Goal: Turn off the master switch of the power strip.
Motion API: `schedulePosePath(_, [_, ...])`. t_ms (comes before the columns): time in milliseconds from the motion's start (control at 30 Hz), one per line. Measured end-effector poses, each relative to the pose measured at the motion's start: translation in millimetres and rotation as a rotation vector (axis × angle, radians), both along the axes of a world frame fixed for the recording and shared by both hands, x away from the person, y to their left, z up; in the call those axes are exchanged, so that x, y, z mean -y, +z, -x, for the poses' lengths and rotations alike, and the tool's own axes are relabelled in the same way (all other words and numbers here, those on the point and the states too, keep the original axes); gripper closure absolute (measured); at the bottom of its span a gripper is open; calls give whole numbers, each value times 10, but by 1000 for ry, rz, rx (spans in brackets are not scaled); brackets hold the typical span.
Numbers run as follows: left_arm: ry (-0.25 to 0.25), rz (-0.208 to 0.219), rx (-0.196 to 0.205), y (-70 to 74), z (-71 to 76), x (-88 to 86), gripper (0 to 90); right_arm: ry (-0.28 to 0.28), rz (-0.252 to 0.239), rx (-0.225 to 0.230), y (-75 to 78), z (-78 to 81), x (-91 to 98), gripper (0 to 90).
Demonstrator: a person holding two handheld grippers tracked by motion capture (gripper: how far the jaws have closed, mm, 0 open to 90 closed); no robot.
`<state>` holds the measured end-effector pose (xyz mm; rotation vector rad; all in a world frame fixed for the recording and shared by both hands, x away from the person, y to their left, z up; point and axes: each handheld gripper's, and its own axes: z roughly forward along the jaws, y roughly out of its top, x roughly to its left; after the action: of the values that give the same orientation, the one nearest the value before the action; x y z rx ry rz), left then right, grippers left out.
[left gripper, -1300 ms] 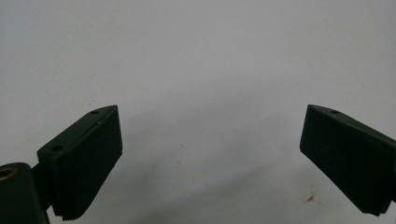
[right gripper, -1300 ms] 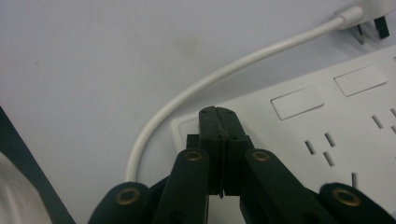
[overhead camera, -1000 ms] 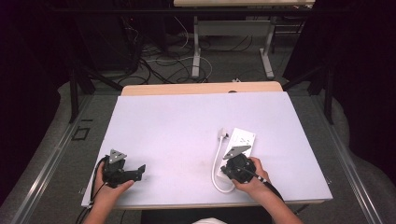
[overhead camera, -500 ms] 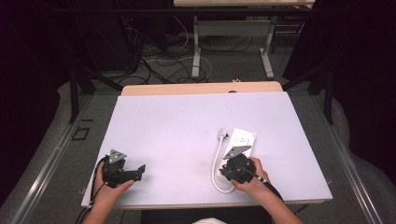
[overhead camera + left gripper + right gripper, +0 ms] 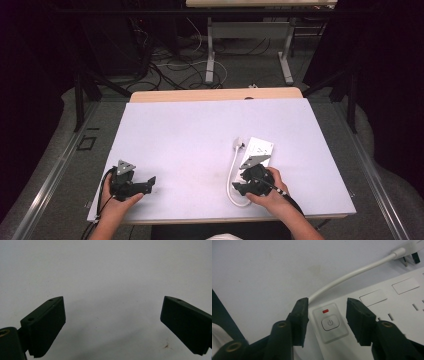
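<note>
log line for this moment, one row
right gripper: fingers just opening, astride power strip switch, no grip | left gripper: open over bare table | plug: lying loose

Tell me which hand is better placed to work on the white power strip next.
The right. The right gripper has its jaws, just opened, over the power strip, either side of its power button. The left gripper rests far across the table, open.

Matt black jaws over smooth white plastic

Between the right gripper [image 5: 327, 305] jaws lies a glossy plastic power strip [image 5: 367, 315]; beside them its smooth cable [image 5: 352, 275] crosses the matt table [image 5: 262, 270].
</note>
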<state>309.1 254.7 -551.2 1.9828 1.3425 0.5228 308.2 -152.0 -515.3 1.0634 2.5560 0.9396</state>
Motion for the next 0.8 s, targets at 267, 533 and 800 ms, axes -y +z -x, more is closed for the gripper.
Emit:
schedulePosePath(267, [-5,-10,-2,6,2,-8,62,-10,-22,3,31,1,1,351])
schedulePosePath(533, [-8,-10,-4,5,0,-7,62,-25,-33,-24,16,-4,-6,341])
schedulePosePath(800, [-2,-3,-3,2,-1,1,62,-24,-62,-34,46,-14,28,335])
